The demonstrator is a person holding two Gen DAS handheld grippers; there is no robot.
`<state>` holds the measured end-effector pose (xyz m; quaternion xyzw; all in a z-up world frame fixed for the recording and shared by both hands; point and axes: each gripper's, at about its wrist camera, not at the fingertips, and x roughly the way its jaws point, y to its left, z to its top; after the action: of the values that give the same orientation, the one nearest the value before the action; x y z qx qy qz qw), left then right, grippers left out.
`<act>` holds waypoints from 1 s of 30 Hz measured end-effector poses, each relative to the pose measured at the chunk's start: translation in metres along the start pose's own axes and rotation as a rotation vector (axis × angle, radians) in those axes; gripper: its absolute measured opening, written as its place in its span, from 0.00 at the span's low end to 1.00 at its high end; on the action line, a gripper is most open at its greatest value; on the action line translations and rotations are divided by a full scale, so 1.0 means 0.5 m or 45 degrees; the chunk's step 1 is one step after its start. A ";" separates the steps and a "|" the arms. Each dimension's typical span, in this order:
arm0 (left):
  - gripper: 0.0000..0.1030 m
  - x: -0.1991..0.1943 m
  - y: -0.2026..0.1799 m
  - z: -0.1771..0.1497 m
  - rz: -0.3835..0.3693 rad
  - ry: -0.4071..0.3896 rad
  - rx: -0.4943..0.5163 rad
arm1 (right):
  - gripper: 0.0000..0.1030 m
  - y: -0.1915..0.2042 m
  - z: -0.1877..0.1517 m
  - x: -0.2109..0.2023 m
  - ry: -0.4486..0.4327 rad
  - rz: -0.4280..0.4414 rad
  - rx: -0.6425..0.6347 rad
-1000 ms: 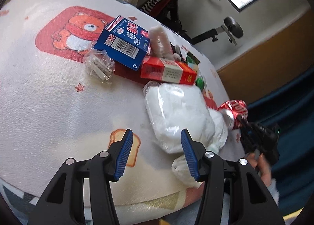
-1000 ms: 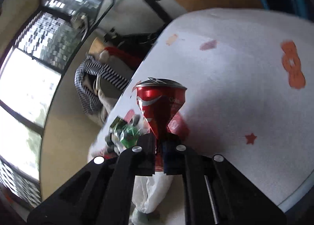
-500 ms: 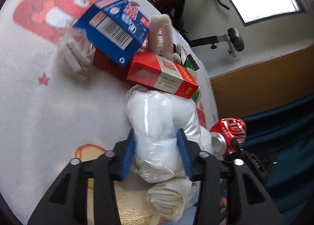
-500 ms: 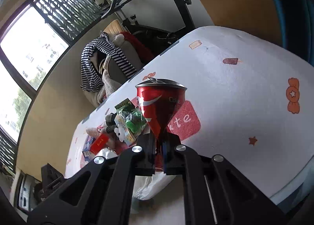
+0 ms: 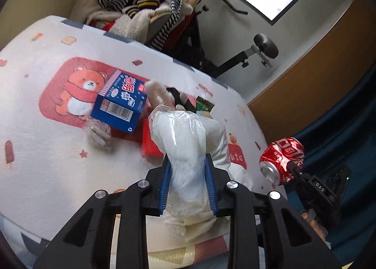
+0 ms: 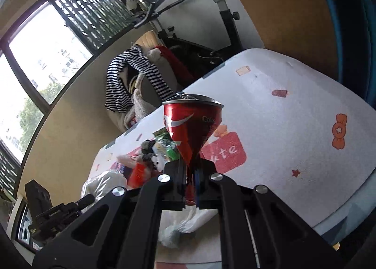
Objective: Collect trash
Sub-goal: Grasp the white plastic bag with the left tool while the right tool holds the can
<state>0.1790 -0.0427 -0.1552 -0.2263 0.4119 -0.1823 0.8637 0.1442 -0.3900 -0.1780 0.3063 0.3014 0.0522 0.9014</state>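
Far left on the table (image 5: 42, 175): blue box (image 5: 119, 104) tilted over a crinkled wrapper (image 5: 98, 134), both untouched. Beside them a red box (image 5: 150, 144), partly hidden behind the bag. Could get knocked or dragged if the bag swings on the lift.

Centre: left gripper (image 5: 188, 189) clamped on the white bag (image 5: 185, 142), blue pads sunk into thin film. Soft, slippery load; likely to slide out or tear if squeezed harder or jerked. Loose lower end hanging off the table edge, apt to snag.

Right: right gripper (image 6: 191, 182) pinched tight on the crushed waist of the can (image 6: 191, 123), held in the air just off the table edge. Narrow grip on bent metal; may pivot or drop if tilted. Any dregs could spill from the open top.
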 end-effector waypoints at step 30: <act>0.27 -0.247 0.033 -0.224 0.131 0.038 0.343 | 0.09 0.165 -0.192 -0.092 0.259 0.184 -0.336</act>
<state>0.0188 0.0061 -0.1492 -0.0841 0.4074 -0.1949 0.8882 0.0591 -0.2863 -0.1666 0.1994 0.3587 0.1868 0.8926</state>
